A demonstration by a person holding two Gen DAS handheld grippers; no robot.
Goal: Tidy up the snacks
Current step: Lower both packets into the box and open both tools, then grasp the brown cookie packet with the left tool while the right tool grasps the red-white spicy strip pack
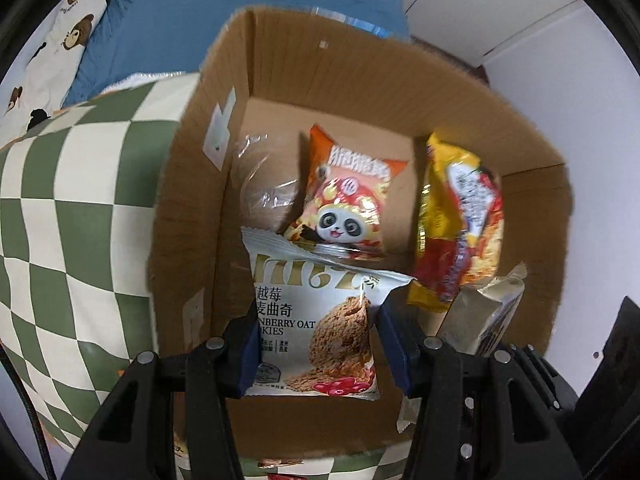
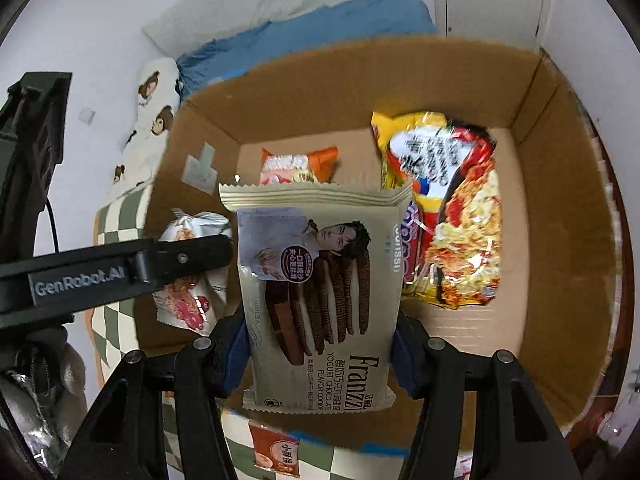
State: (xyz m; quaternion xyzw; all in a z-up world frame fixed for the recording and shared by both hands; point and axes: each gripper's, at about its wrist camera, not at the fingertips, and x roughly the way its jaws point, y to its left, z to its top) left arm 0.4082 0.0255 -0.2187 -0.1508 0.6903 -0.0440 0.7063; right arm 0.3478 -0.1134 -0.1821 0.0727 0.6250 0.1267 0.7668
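Note:
My left gripper (image 1: 318,350) is shut on a white cranberry oat cookie pack (image 1: 320,320) and holds it over the near part of an open cardboard box (image 1: 192,216). My right gripper (image 2: 318,354) is shut on a beige Franzzi chocolate cookie pack (image 2: 320,300), held over the same box (image 2: 560,280). Inside the box lie an orange panda snack bag (image 1: 346,200), a yellow noodle pack (image 1: 456,224) and a clear wrapped item (image 1: 266,196). The right wrist view shows the noodle pack (image 2: 452,212), the orange bag (image 2: 298,166) and the left gripper's arm (image 2: 120,268).
The box sits on a green and white checked cloth (image 1: 68,208). A blue blanket (image 1: 240,4) and a bear-print pillow (image 1: 60,40) lie behind it. A small orange snack packet (image 2: 276,452) lies on the cloth in front of the box.

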